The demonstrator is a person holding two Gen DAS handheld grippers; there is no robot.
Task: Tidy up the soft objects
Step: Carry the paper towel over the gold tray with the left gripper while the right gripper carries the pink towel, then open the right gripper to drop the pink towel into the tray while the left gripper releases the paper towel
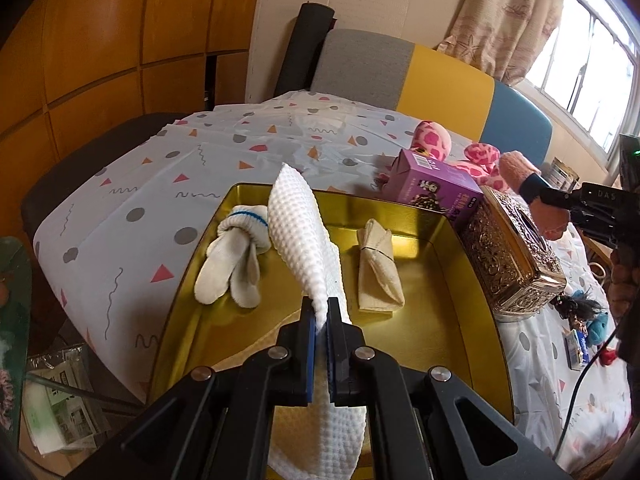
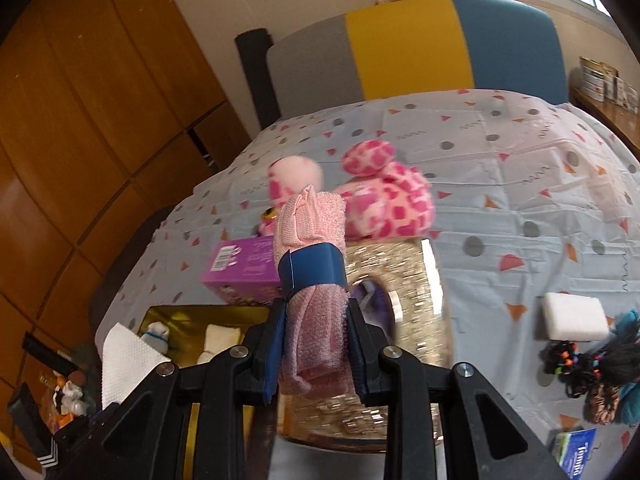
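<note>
Patterned cloth covers the surface (image 1: 120,208). Over its gold tray (image 1: 452,248), my left claw (image 1: 320,312) pinches a white waffle cloth (image 1: 300,248); my right claw (image 2: 314,340) grips a banded pink towel roll (image 2: 312,236) above the near edge.

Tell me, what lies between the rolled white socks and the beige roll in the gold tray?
The white waffle cloth, held by the left gripper, hangs between them; left wrist view.

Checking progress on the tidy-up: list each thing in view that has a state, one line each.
Left gripper: shut on white cloth, over the tray.
Right gripper: shut on pink towel, rolled, banded.
Gold tray: open, partly filled.
White socks: bundled, in tray.
Beige cloth: rolled, tied, in tray.
Purple box: closed, on bed.
</note>
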